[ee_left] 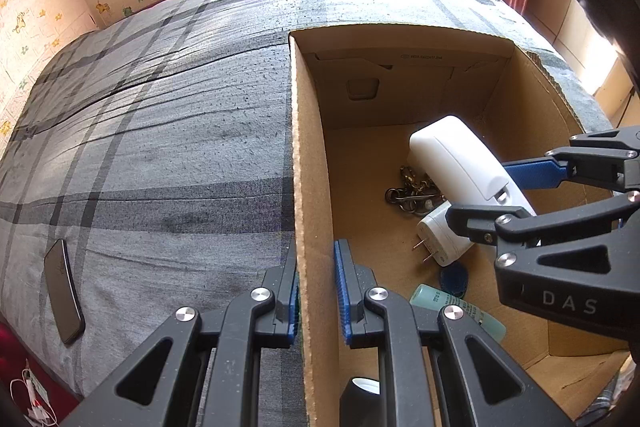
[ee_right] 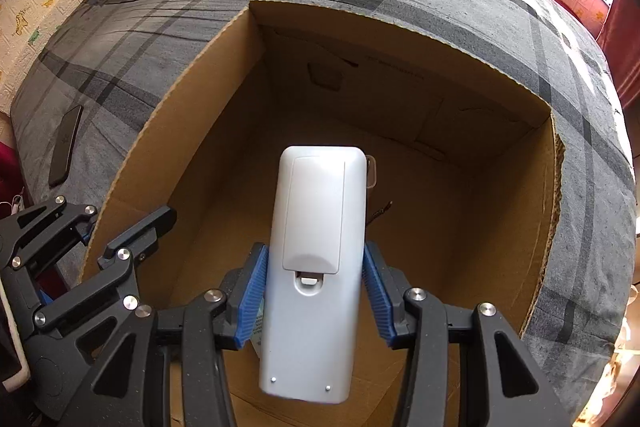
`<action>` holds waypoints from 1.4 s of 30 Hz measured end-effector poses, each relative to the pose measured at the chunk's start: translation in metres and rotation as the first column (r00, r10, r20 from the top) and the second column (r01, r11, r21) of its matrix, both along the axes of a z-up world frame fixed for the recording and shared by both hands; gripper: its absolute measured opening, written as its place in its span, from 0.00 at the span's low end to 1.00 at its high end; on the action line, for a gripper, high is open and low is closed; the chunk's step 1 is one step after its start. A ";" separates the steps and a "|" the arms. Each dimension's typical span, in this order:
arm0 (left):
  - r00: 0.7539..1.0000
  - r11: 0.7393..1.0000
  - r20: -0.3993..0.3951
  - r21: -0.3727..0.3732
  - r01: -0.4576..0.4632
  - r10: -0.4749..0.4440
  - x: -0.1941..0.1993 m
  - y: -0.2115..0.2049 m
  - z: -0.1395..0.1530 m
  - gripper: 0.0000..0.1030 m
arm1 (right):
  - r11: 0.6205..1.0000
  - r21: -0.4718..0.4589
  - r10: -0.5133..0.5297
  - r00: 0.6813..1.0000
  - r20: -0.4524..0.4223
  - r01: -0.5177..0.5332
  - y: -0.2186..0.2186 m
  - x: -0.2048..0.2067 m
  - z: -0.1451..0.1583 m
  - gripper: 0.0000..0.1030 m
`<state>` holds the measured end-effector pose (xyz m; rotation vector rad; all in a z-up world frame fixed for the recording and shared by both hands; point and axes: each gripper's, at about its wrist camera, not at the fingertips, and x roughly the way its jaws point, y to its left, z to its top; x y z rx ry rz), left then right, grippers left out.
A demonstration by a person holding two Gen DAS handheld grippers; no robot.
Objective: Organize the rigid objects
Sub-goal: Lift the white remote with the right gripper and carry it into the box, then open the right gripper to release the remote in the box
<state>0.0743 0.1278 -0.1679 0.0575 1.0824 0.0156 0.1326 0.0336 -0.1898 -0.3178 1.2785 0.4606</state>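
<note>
Right gripper (ee_right: 312, 291) is clamped on the white remote (ee_right: 316, 259): I see both blue pads pressed against its long sides, back cover and battery hatch facing my camera. It hangs tilted inside the cardboard box (ee_left: 316, 187), above the floor of the box and not resting on it. From my left camera the remote (ee_left: 460, 163) sits between the right gripper's (ee_left: 516, 183) fingers, over the loose items at the bottom.

My left gripper (ee_left: 318, 291) is closed on the box's near-left wall; one pad is outside the wall, the other inside, with the cardboard edge pinched between them.

On the box floor, below the remote, I see a tangle of metal chain links (ee_left: 412, 191), and beside them, nearer my left gripper, a white plug adapter (ee_left: 440, 239) with its two prongs pointing toward that wall. Just past the adapter, closer to the near side of the box, lie a small blue object (ee_left: 454, 279) and a pale green tube (ee_left: 460, 311). A dark cylinder with a white top (ee_left: 360, 399) shows at the box's near edge, mostly hidden.

Outside the box, well to its left on the grey plaid bedspread (ee_left: 160, 147), a dark phone (ee_left: 64, 291) lies flat.
</note>
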 end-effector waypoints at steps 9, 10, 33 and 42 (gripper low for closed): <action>1.000 1.000 -0.001 -0.001 0.000 0.000 0.000 0.000 -0.001 0.17 | 0.998 -0.056 0.001 0.999 -0.048 -0.004 -0.002 0.002 -0.027 0.49; 1.000 1.000 0.000 -0.004 0.000 0.000 0.001 0.000 -0.001 0.17 | 0.998 -0.062 0.001 0.999 -0.052 -0.004 -0.002 0.002 -0.030 0.49; 1.000 1.000 0.002 -0.005 0.001 -0.001 -0.001 0.001 0.001 0.16 | 1.000 -0.018 -0.017 1.000 0.017 0.017 -0.008 0.002 -0.005 0.83; 1.000 1.000 0.007 -0.020 -0.004 0.004 -0.004 0.006 0.004 0.16 | 0.999 0.010 -0.037 0.996 0.087 0.036 -0.021 -0.007 0.023 1.00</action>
